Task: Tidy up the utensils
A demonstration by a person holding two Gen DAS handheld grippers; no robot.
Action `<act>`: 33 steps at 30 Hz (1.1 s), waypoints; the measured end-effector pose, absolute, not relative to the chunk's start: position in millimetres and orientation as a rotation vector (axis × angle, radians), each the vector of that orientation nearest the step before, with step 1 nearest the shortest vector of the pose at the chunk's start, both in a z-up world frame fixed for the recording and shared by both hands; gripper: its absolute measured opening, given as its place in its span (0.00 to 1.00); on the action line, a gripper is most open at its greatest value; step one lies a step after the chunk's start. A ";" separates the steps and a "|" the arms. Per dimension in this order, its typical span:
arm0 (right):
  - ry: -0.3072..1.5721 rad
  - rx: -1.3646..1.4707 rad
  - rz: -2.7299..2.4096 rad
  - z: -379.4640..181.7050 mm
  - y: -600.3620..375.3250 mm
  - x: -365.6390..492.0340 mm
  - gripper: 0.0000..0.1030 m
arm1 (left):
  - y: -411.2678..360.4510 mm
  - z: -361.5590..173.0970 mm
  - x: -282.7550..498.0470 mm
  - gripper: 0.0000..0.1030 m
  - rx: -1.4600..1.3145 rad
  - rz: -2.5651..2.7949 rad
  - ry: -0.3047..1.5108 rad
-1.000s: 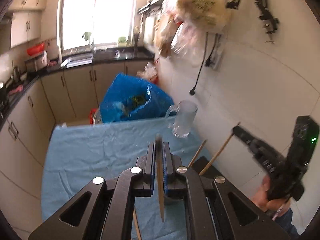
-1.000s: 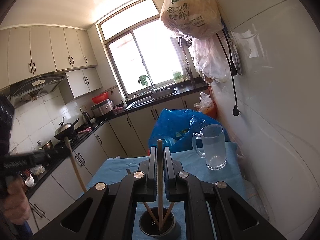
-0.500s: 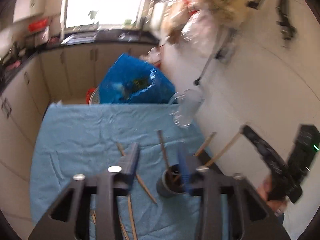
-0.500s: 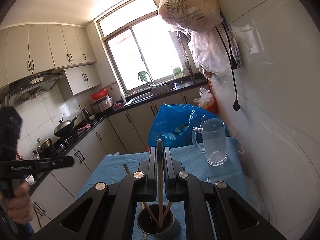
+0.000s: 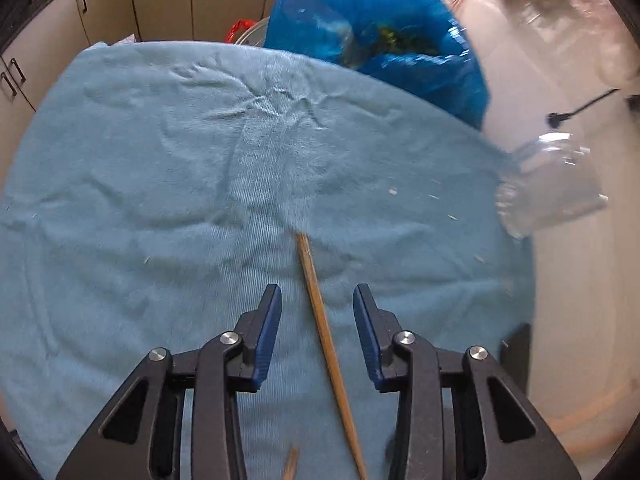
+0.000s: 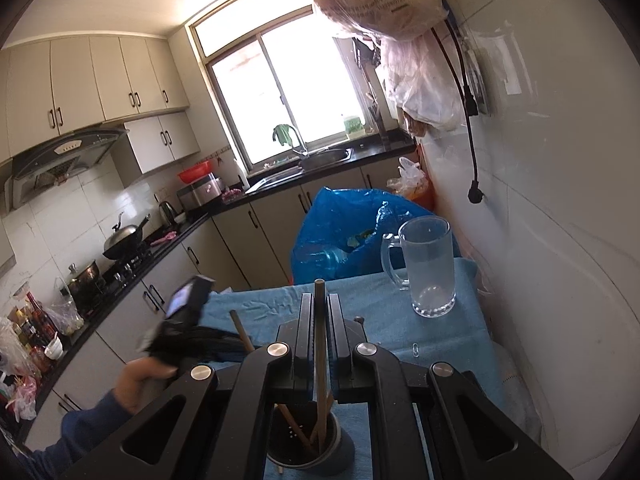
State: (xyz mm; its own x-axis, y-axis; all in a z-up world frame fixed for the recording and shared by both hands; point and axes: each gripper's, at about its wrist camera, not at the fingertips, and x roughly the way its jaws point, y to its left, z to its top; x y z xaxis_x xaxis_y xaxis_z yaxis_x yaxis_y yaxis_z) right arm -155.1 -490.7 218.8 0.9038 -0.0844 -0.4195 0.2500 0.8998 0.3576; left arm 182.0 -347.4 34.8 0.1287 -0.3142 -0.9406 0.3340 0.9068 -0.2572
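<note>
In the left wrist view my left gripper is open and empty, low over the blue cloth. A wooden chopstick lies on the cloth between its fingers. Another chopstick end shows at the bottom edge. In the right wrist view my right gripper is shut on an upright wooden chopstick, its lower end inside a dark round utensil holder that holds other chopsticks. The left gripper shows blurred at the left in this view, over the cloth's left side.
A clear glass mug stands on the cloth at the far right, near the white wall; it also shows blurred in the left wrist view. A blue plastic bag sits behind the table. Kitchen cabinets and counter run along the left.
My left gripper opened and let go of its chopstick, then swung down over the cloth around a lying chopstick. My right gripper stays shut on its chopstick over the holder.
</note>
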 end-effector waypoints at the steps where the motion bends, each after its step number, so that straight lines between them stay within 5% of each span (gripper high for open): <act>1: 0.412 0.419 -0.178 216.8 -492.5 -153.5 0.06 | -352.8 27.1 185.9 0.35 0.025 -0.461 1.376; 6: 0.418 0.430 -0.168 210.2 -497.0 -150.6 0.06 | -373.4 11.9 188.2 0.08 0.108 -0.403 1.354; 12: 0.407 0.444 -0.160 209.4 -497.5 -154.0 0.06 | -359.4 29.4 169.4 0.06 0.076 -0.428 1.304; 25: 0.366 0.412 -0.195 218.5 -486.2 -169.4 0.06 | -261.5 251.6 30.7 0.06 -0.036 -0.572 0.782; 33: 0.385 0.417 -0.191 213.8 -484.2 -163.5 0.06 | -270.2 321.0 -10.1 0.06 -0.059 -0.689 0.654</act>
State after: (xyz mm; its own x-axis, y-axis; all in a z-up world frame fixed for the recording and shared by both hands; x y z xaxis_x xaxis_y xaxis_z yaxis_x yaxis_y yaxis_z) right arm -163.5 -484.2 213.8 0.9104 -0.1024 -0.4008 0.2580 0.8979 0.3566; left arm -10.1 -270.2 321.0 0.5821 -0.6076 -0.5404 0.5717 0.7784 -0.2593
